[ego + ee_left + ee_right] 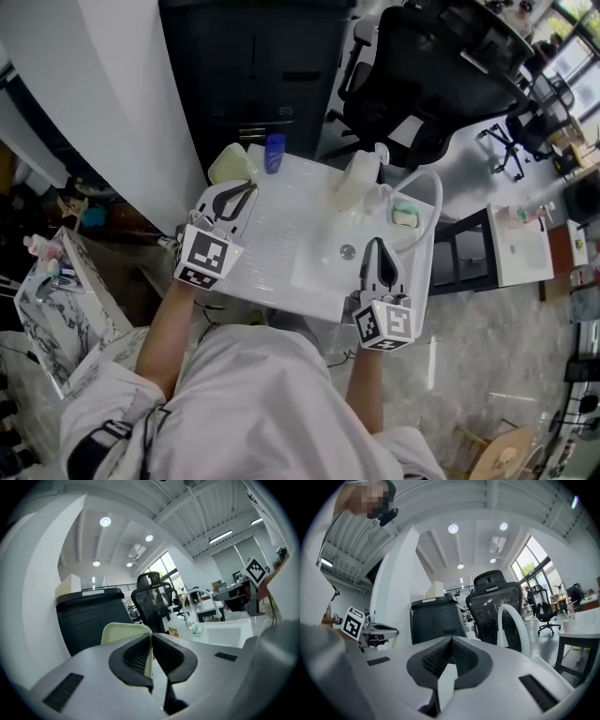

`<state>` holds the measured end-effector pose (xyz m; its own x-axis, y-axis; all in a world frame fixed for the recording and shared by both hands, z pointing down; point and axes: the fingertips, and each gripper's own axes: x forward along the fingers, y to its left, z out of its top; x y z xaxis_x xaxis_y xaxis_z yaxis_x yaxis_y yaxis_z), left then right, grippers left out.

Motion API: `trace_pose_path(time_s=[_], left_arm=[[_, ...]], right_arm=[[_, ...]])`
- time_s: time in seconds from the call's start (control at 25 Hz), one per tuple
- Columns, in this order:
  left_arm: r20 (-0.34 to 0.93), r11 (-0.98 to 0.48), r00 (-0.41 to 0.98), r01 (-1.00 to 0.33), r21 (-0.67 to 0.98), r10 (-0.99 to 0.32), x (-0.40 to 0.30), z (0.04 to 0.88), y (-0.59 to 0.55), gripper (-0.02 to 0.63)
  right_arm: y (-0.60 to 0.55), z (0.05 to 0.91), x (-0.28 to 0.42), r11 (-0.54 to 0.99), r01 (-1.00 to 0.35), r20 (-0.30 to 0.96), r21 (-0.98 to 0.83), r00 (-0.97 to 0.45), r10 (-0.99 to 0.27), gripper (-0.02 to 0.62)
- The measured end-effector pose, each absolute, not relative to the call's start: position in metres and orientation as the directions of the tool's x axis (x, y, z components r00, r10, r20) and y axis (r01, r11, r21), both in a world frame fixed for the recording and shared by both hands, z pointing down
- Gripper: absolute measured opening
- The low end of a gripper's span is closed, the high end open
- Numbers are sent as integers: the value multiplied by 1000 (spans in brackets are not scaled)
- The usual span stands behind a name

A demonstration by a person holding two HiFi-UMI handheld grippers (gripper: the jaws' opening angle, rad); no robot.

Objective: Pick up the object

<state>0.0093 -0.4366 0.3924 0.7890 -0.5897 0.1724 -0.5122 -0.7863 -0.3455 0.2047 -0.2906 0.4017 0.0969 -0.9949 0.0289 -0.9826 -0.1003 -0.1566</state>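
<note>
On the white sink unit (281, 239) a pale green flat object (230, 164) stands at the back left corner, with a blue cup-like object (274, 153) just to its right. My left gripper (249, 188) hovers over the drainboard just in front of the green object, its jaws shut on nothing. In the left gripper view the green object (124, 631) rises right behind the shut left gripper (151, 637). My right gripper (377, 242) is over the front of the basin, shut and empty; its pads meet in the right gripper view (451, 640).
A pale bottle (356, 183), a curved white faucet (427, 183) and a soap dish (405, 216) line the back of the sink. A black bin (253, 66) and an office chair (422, 75) stand behind. A white wall panel (112, 112) is at the left.
</note>
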Motion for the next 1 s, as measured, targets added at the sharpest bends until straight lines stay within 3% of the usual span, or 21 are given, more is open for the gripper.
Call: trace_pose_path(time_s=[1.0], left_arm=[[86, -756, 768, -594, -277, -635, -29, 374, -456, 38]], right_arm=[[-310, 391, 201, -133, -988, 32, -82, 131, -991, 4]])
